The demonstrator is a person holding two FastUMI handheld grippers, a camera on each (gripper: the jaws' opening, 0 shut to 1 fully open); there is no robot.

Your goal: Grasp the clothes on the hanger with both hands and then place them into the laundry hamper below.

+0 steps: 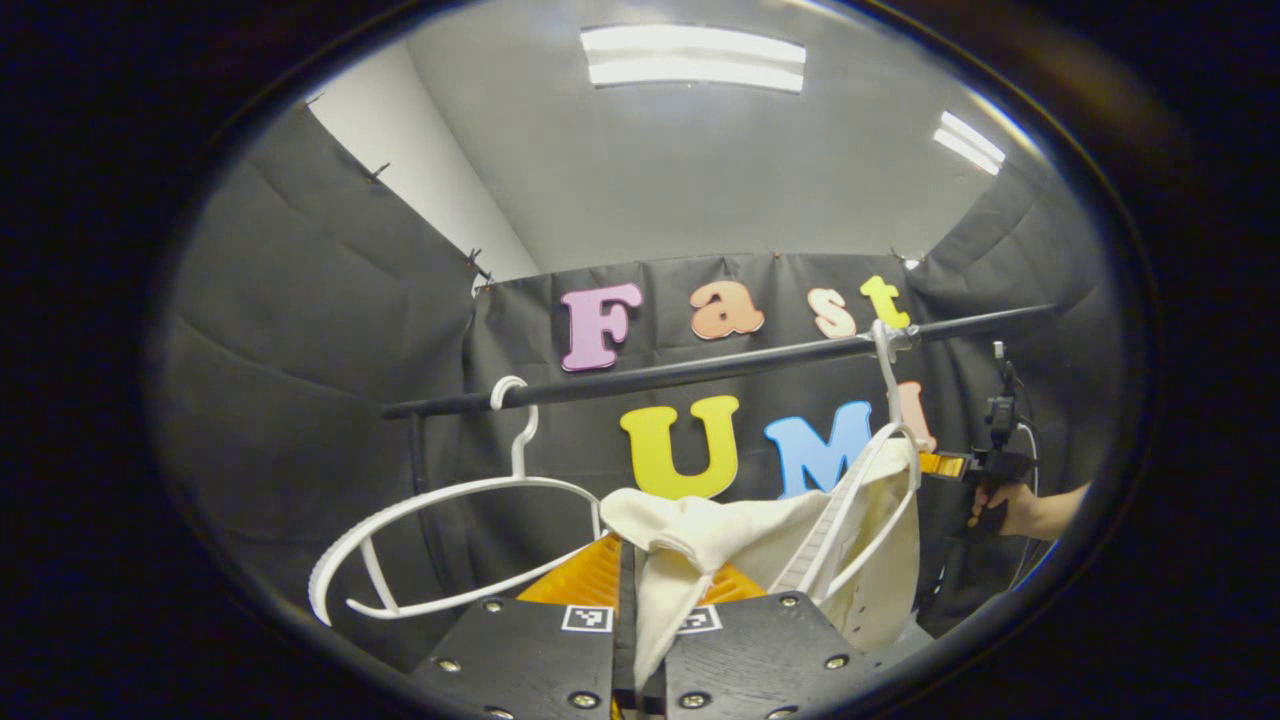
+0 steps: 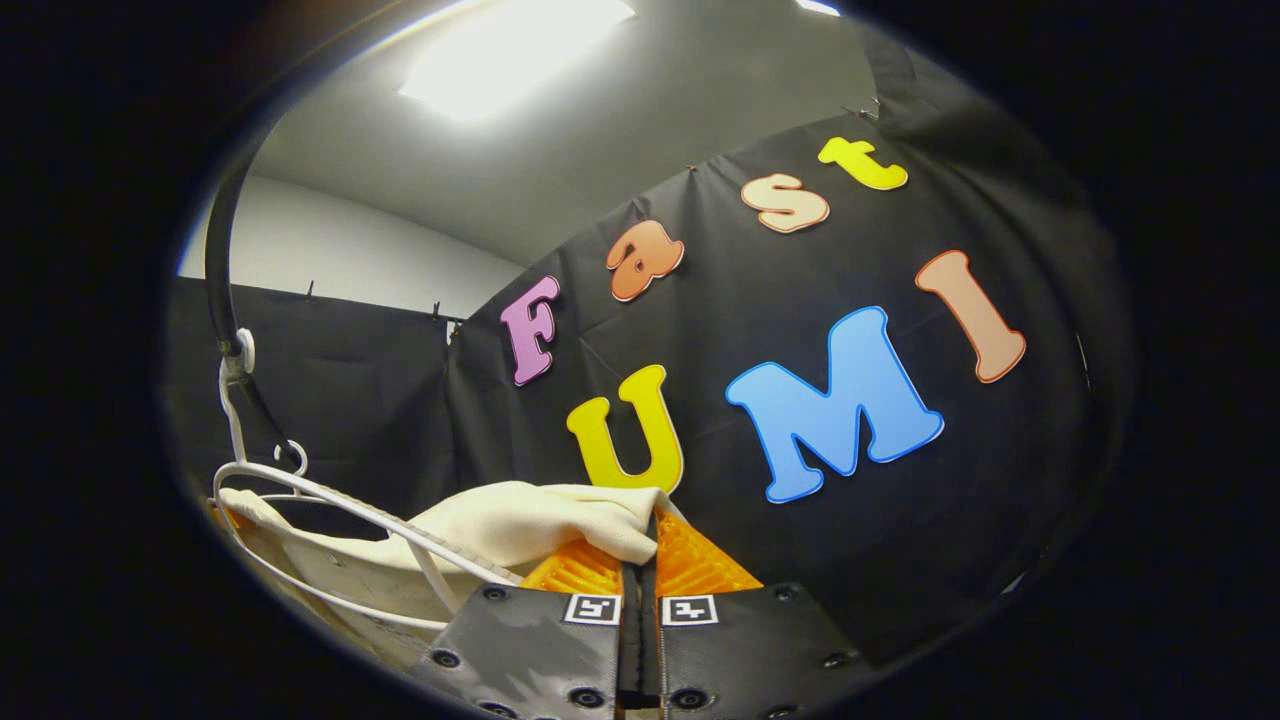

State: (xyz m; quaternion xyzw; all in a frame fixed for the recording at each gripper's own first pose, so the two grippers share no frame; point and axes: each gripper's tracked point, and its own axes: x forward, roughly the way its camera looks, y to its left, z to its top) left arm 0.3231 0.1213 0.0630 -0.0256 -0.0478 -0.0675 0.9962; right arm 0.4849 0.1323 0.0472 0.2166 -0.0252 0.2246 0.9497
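- In the left gripper view, a black round rail [image 1: 700, 372] is seen running from centre left up to the right edge, with open room above it up to the ceiling.
- Two white plastic hangers are counted on the rail. The bare hanger [image 1: 440, 545] hangs at lower left, its open loop free of cloth. The second hanger [image 1: 880, 470] hangs at right and is tilted, with the garment draped on it.
- The cream garment [image 1: 760, 545], a soft, matte, creased cloth, lies at lower centre to lower right of the left gripper view. In the right gripper view it [image 2: 500, 535] spreads from lower left to bottom centre, over the same hanger [image 2: 330, 520].
- The left gripper [image 1: 640, 590] is clenched on a fold of the garment; the cloth passes down between the ribbed pads [image 1: 585, 575] and hangs below them.
- The right gripper [image 2: 640, 560] is closed on the garment's edge at bottom centre of the right gripper view; the cloth ends at the narrow seam between its ribbed pads [image 2: 700, 565].
- The right gripper is also seen far off at the right edge of the left gripper view, held by a hand [image 1: 1010, 510] just beside the garment.
- Two oblong ceiling lights [image 1: 695, 58] are counted at the top of the left gripper view.
- To the right of the right gripper, open room is seen up to the smooth black cloth wall [image 2: 980, 480].
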